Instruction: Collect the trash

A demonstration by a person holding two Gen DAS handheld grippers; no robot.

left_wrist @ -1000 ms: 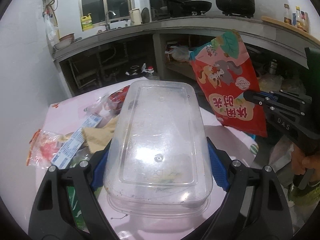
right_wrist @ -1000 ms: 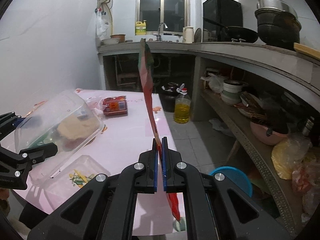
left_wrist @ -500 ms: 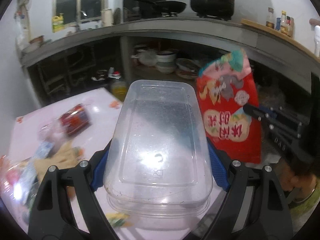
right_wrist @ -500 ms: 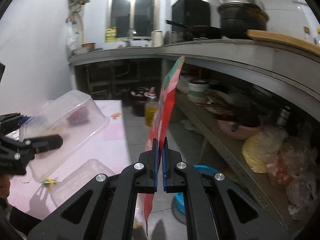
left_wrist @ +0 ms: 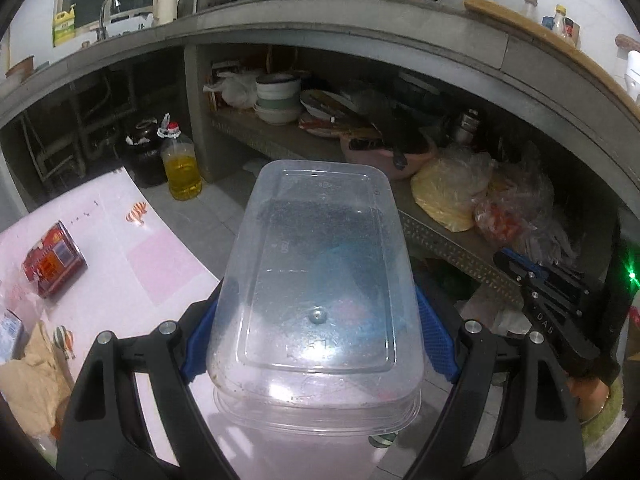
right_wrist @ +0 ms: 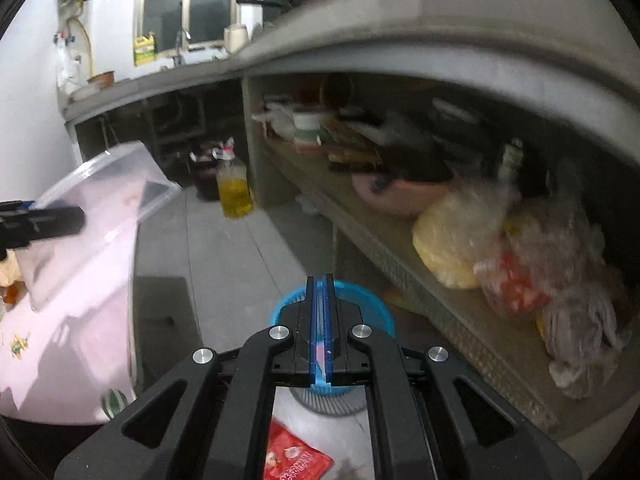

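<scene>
Left wrist view: the left gripper [left_wrist: 316, 332] clamps a clear, smooth rectangular plastic container [left_wrist: 316, 280] between its blue ribbed pads, bottom up, smudged with crumbs. At 9 o'clock a glossy red packet [left_wrist: 54, 260] lies on the pink table [left_wrist: 152, 264]; its print is unreadable. The right gripper [right_wrist: 319, 332] pinches a red foil snack bag [right_wrist: 296, 458], which hangs at 6 o'clock below the closed jaws, over a round blue mesh basket [right_wrist: 376, 304]. "DAS" shows on the right gripper's side.
</scene>
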